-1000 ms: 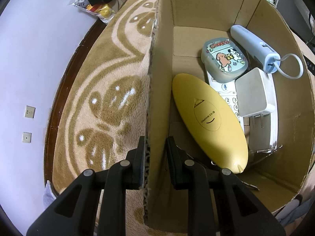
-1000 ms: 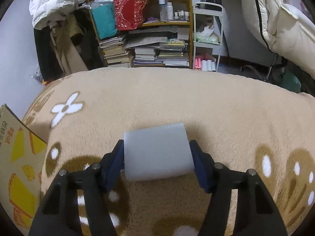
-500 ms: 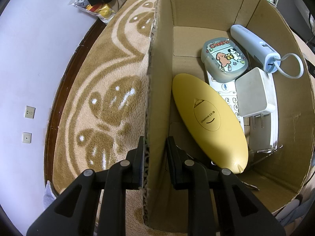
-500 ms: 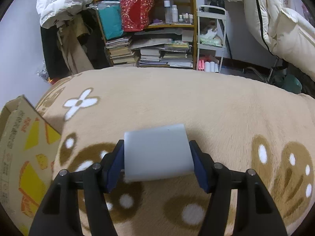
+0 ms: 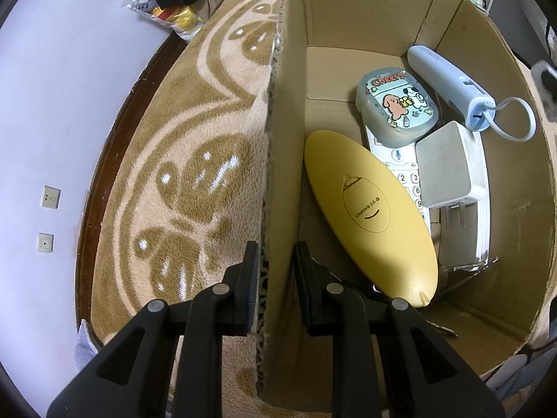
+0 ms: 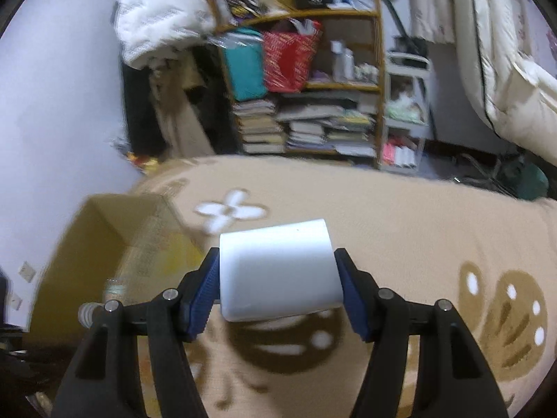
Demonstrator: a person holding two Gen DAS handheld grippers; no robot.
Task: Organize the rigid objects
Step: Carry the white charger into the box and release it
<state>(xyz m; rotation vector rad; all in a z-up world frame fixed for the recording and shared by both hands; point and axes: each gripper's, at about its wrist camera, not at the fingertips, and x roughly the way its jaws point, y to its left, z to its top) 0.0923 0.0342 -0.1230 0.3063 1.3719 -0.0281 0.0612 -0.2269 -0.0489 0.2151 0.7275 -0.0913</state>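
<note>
My left gripper (image 5: 276,261) is shut on the left wall of the cardboard box (image 5: 283,160), one finger outside and one inside. In the box lie a yellow oval case (image 5: 369,212), a white remote (image 5: 407,181), a cartoon-printed grey case (image 5: 397,104), a white charger plug (image 5: 449,170) and a pale blue device with a cord (image 5: 449,83). My right gripper (image 6: 278,278) is shut on a white rounded block (image 6: 278,271), held above the rug. The same cardboard box (image 6: 104,240) shows at the lower left of the right wrist view, blurred.
A beige patterned rug (image 6: 400,216) covers the floor. A cluttered bookshelf (image 6: 306,87) and a white rack (image 6: 403,111) stand behind it. White bedding (image 6: 504,69) hangs at the right. A white wall with sockets (image 5: 50,196) lies left of the box.
The right gripper has risen and swung left with the white block, bringing the cardboard box more into view. The left gripper has kept its grip on the box wall without moving.
</note>
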